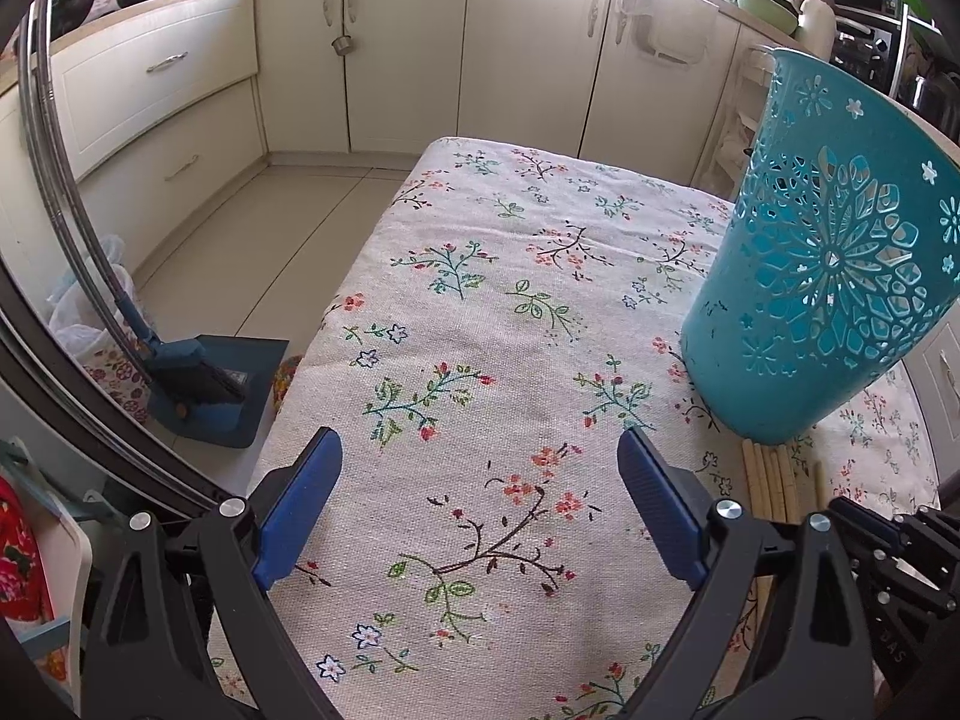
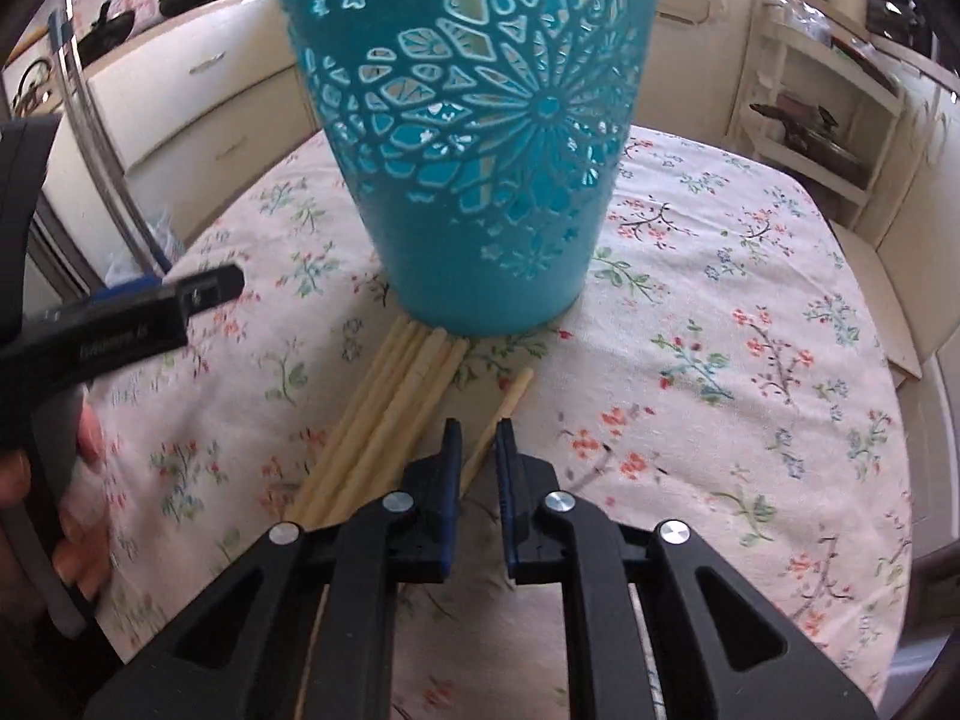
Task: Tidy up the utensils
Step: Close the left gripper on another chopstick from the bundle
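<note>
A teal perforated holder stands upright on the flowered tablecloth; it also shows at the right of the left wrist view. Several pale wooden chopsticks lie in a bundle just in front of it, their ends showing in the left wrist view. One chopstick lies apart to the right, and my right gripper has its jaws nearly closed around it. My left gripper is open and empty over the cloth, left of the holder; its body shows in the right wrist view.
Cream kitchen cabinets run behind the table. A blue dustpan and brush stand on the floor to the left. A shelf rack stands at the right. The table's left edge drops to the tiled floor.
</note>
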{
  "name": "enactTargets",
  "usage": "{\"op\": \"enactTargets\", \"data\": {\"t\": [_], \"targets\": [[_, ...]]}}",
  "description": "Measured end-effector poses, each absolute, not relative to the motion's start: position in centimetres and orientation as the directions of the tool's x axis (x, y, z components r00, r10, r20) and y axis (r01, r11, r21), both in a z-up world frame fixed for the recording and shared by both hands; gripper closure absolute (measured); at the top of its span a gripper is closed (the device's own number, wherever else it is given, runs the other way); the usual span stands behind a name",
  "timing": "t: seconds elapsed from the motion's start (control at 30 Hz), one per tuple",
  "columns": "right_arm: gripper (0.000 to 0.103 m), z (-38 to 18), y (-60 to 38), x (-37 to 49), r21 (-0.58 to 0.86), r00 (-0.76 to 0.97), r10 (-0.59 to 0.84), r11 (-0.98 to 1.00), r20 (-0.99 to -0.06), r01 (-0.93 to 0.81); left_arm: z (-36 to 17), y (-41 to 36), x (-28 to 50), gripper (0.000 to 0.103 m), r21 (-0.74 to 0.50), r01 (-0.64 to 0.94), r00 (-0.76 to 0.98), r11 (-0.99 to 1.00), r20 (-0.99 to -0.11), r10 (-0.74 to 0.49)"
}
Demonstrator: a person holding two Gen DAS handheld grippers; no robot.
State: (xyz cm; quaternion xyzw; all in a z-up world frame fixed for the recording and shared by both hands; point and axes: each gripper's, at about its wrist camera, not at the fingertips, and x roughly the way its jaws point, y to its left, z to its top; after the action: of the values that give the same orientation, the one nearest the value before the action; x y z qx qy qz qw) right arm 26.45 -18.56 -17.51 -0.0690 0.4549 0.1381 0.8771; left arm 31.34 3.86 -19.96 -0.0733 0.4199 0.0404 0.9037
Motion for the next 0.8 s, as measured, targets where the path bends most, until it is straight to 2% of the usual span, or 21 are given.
{"op": "enactTargets", "data": {"t": [0.17, 0.27, 0.37, 0.63, 0.8], "targets": [[0.091, -17.8, -23.0, 25.3, 0.057, 0.583, 0.189, 0.97, -0.79, -0.237, -19.7, 1.3, 30.8, 0.014, -0.016, -0.058, 0.646, 0.998, -0.763, 0.025], [0.092, -18.0, -24.2, 25.4, 0.134, 0.586, 0.23, 0.97, -0.777, -0.203, -19.2, -1.4, 29.8, 0.014, 0.035, 0.046, 0.66, 0.998, -0.752, -0.005], [0.092, -18.1, -24.1, 25.5, 0.135, 0.588, 0.233, 0.969, -0.774, -0.205, -19.1, -3.7, 29.6, 0.014, 0.057, 0.111, 0.653, 0.992, -0.757, -0.03], [0.091, -17.7, -24.3, 25.1, 0.17, 0.589, 0.259, 0.964, -0.765, -0.203, -19.7, -6.1, 29.9, 0.014, 0.12, 0.137, 0.617, 0.983, -0.787, 0.01], [0.091, -17.7, -24.5, 25.1, 0.181, 0.588, 0.268, 0.962, -0.763, -0.203, -19.8, -6.2, 30.1, 0.013, 0.115, 0.136, 0.609, 0.984, -0.793, 0.009]]}}
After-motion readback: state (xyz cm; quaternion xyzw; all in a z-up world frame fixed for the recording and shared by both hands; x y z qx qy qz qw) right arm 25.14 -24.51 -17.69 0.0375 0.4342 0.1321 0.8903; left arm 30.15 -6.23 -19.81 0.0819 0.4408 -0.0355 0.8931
